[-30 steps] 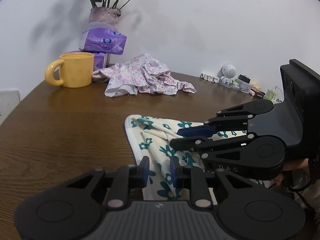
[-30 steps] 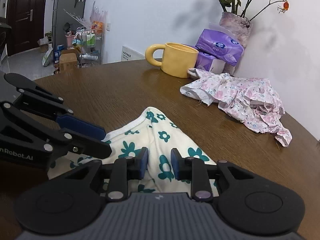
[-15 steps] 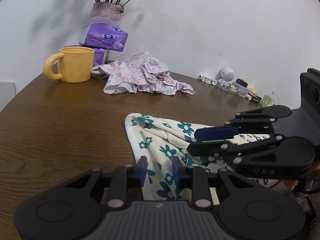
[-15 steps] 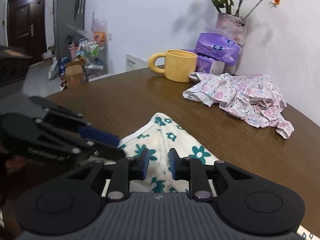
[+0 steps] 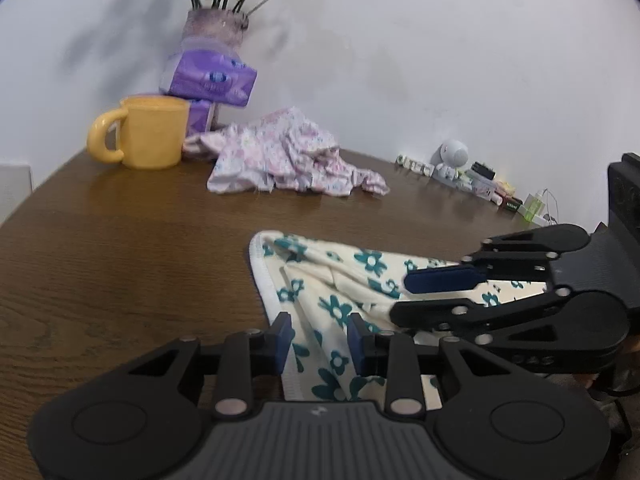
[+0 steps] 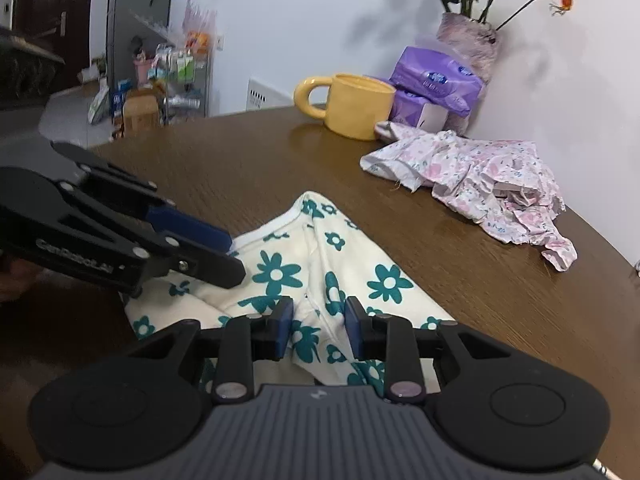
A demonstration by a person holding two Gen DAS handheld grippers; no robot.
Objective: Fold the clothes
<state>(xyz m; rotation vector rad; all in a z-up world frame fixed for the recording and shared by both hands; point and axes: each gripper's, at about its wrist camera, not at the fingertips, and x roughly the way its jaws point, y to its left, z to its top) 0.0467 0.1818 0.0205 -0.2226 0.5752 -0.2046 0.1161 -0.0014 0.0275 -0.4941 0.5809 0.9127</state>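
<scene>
Fingers spread, the left gripper (image 5: 318,338) and right gripper (image 6: 318,330) hover over a cream, teal-flowered garment (image 6: 320,264) bunched on the near counter (image 6: 240,168); next, seemingly, each must pinch an edge.

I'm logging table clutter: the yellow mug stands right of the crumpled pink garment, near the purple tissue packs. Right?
Not quite. In the left wrist view the yellow mug stands left of the crumpled pink garment, not right. It is indeed near the purple tissue packs.
</scene>
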